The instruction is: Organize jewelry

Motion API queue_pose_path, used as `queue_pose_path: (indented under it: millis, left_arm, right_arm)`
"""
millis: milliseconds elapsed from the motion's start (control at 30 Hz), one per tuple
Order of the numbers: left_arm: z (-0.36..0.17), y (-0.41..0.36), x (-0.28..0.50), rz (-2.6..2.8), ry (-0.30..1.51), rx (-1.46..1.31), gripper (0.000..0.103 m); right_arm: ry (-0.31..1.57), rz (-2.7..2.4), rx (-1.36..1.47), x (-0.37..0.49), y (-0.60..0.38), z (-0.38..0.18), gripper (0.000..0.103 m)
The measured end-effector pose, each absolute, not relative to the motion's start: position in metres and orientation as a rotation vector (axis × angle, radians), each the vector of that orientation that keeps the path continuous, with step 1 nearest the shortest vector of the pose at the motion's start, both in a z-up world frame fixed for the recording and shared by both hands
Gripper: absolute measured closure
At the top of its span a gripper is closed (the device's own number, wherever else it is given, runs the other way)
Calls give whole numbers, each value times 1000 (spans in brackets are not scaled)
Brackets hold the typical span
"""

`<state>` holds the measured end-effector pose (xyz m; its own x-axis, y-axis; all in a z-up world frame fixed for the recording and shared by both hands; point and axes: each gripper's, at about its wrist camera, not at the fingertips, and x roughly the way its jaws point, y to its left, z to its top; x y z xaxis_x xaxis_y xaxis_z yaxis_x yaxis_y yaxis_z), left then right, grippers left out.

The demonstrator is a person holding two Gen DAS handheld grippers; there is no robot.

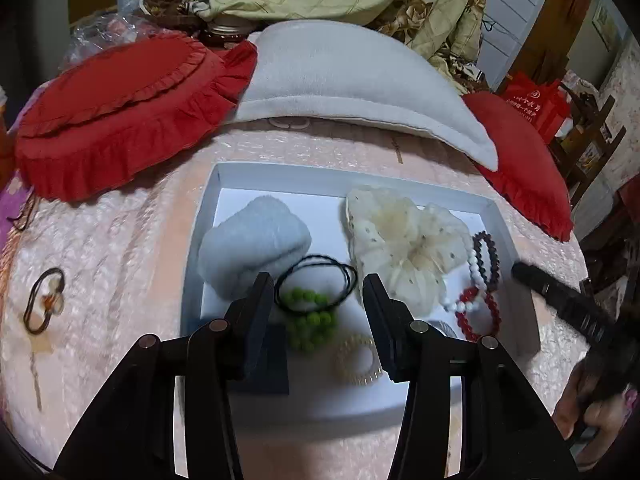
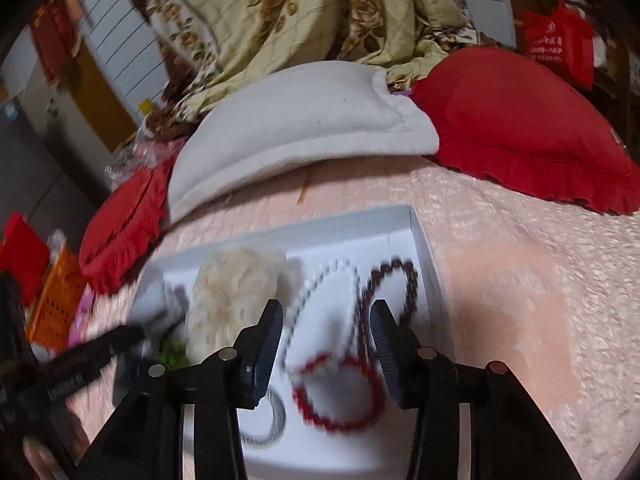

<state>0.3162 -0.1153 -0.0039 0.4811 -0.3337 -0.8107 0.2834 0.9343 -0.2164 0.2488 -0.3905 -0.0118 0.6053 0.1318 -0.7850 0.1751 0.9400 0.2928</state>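
Jewelry in white box on pink bedspread, both grippers poised above it

Left gripper: fingers spread, nothing pinched, green bead bracelet and black cord loop btwn its tips. Right gripper: spread, empty, red bead bracelet btwn its tips, box wall just right. Pieces lie loose, prob awaiting sorting; open bedspread outside each box wall

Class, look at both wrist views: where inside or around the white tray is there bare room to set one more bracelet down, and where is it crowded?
Free: the pink quilt right of the white tray, and the tray floor along its far wall. Crowded: the right side, where the white, dark and red bead bracelets overlap beside the cream scrunchie.
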Motion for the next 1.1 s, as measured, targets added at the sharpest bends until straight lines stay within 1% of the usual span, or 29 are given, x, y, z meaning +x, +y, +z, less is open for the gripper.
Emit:
queue_pose_path:
  millis: [167,333,433,700,967,1100]
  left_arm:
    - [-6,-107,281,-369,989,-37,57]
    - [-26,-109,254,-351,990,62,57]
    - [-41,-109,250,-330,1013,97,57]
    - [-43,-107,230,-315,979,120,57]
    - [-43,-104,203,-305,943,118,57]
    - [-31,-96,196,-316,950,75,57]
  right_arm:
    - [944,34,333,214,-364,-20,59]
    - [959,45,253,202,-335,-36,59]
    - [970,45,259,199,-330,-47,59]
    - [974,49,157,186,-318,-47,59]
    - [933,60,153,159,-317,-45,59]
    - [904,60,202,156,-323,-36,59]
